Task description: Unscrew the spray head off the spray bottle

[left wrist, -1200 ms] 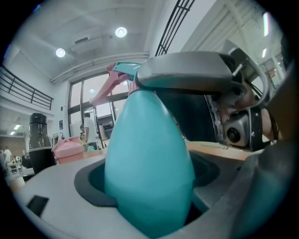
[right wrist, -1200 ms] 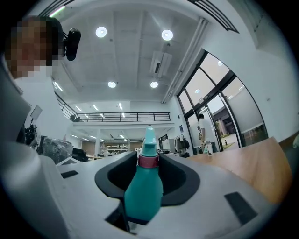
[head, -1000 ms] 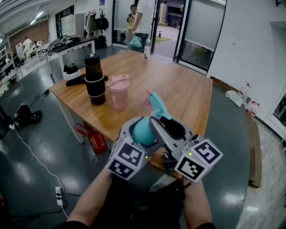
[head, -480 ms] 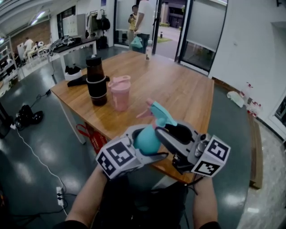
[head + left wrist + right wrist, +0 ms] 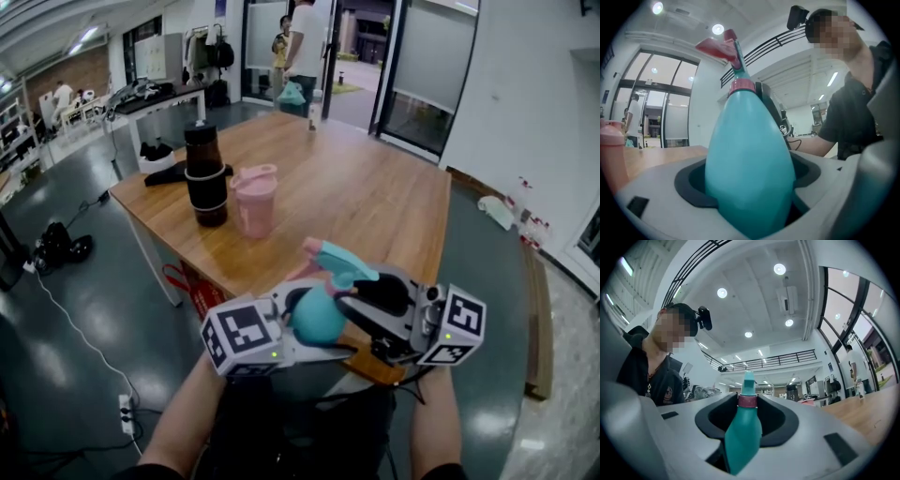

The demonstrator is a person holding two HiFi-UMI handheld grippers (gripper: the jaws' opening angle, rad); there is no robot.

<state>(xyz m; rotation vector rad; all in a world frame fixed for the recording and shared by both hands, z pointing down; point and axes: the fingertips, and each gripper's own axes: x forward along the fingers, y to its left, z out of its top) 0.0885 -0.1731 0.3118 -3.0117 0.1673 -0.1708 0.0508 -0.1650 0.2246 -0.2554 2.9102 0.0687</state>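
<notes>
Left gripper (image 5: 302,323) clamped on teal spray bottle (image 5: 317,317) belly — right gripper (image 5: 371,296) closed round its neck below pink collar (image 5: 747,400); spray head (image 5: 339,262) still screwed on, over tabletop (image 5: 361,192) edge.

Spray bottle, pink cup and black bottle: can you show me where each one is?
spray bottle (image 5: 317,317): head view, on its round teal belly.
pink cup (image 5: 253,206): head view, on its side wall, below the lid.
black bottle (image 5: 207,180): head view, on the middle of its body.
</notes>
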